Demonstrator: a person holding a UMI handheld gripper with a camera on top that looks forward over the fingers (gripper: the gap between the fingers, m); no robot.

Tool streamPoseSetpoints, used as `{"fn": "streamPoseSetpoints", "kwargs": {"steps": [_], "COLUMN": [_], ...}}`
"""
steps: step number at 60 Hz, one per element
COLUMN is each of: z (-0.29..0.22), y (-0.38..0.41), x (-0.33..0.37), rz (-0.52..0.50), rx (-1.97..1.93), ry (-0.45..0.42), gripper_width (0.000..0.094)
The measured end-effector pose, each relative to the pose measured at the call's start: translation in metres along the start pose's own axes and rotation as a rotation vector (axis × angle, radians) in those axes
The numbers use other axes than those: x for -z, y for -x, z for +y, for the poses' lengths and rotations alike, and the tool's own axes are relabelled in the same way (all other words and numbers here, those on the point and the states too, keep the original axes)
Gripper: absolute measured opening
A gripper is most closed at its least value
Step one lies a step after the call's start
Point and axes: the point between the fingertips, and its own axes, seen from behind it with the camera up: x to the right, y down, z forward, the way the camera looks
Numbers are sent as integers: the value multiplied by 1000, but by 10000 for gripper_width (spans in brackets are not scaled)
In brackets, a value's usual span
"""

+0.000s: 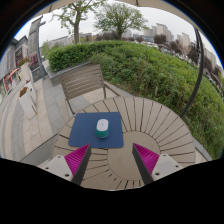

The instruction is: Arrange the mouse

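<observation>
A pale green-white mouse [102,127] lies on a dark blue mouse mat [97,131] on a round wooden slatted table [150,118]. My gripper [111,157] is open and empty. Its two fingers with magenta pads [77,158] stand apart over the table's near part. The mouse lies beyond the fingers, a little left of the middle of the gap. The mat's near edge lies just ahead of the fingertips.
A wooden bench [83,82] stands behind the table. A paved path with more furniture [25,95] runs to the left. A green hedge [150,65] rises behind and to the right, with trees and buildings beyond.
</observation>
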Motion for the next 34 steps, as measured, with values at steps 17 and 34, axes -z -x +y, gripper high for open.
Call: {"fn": "streamPoseSetpoints", "kwargs": {"steps": [17, 34], "z": [85, 123], "y": [-31, -45], "x": [145, 180], "rz": [69, 138], "rx": [-31, -26], "ry": [27, 17], "gripper_width": [851, 849]}}
